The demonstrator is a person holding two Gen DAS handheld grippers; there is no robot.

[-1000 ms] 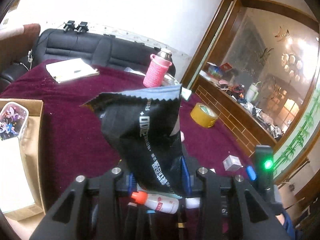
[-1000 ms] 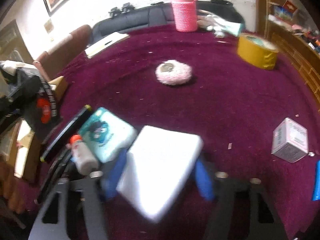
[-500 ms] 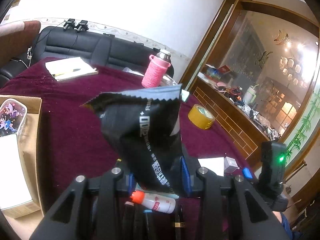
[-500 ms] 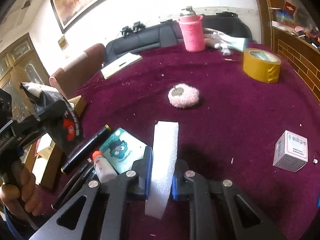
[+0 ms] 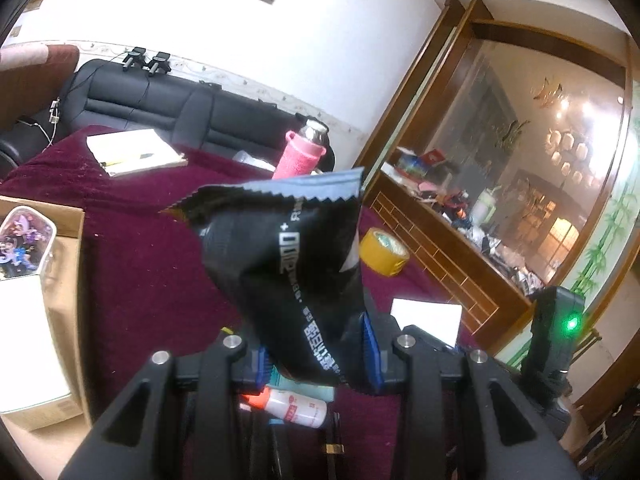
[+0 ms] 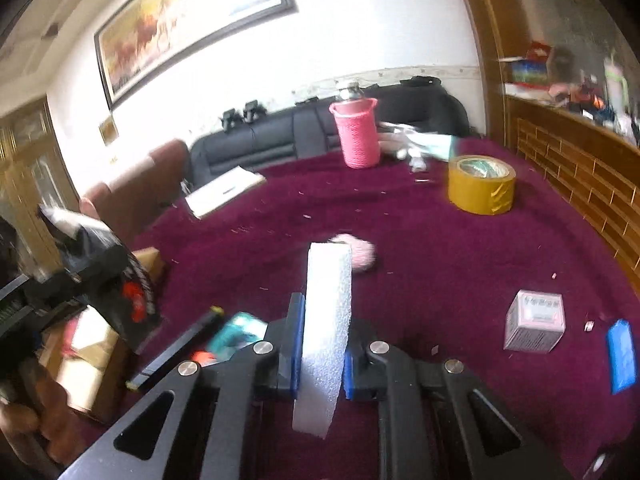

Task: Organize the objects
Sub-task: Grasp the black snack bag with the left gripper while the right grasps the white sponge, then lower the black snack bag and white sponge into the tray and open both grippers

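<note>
My left gripper [image 5: 316,354] is shut on a black snack bag [image 5: 288,264] with white lettering, held upright above the maroon table [image 5: 140,280]. In the right wrist view the same bag [image 6: 104,264] and the left gripper [image 6: 60,280] show at the left edge, over an open cardboard box [image 6: 92,360]. My right gripper [image 6: 320,354] is shut on a white foam block [image 6: 326,320], clamped on edge and lifted off the cloth. The block also shows as a white rectangle [image 5: 426,318] in the left wrist view.
On the table lie a yellow tape roll [image 6: 480,188], a pink knitted bottle sleeve [image 6: 358,136], a pink puff [image 6: 360,254], a small white box [image 6: 534,320], a blue item [image 6: 620,354], a notebook [image 6: 224,194], a teal packet [image 6: 236,334], black pens [image 6: 176,354] and a small white bottle [image 5: 292,406]. The cardboard box [image 5: 60,320] holds a clear case [image 5: 24,240].
My right gripper closed on the foam block, which turned from flat to on edge, and lifted it off the cloth. My left gripper with the bag rose slightly.
</note>
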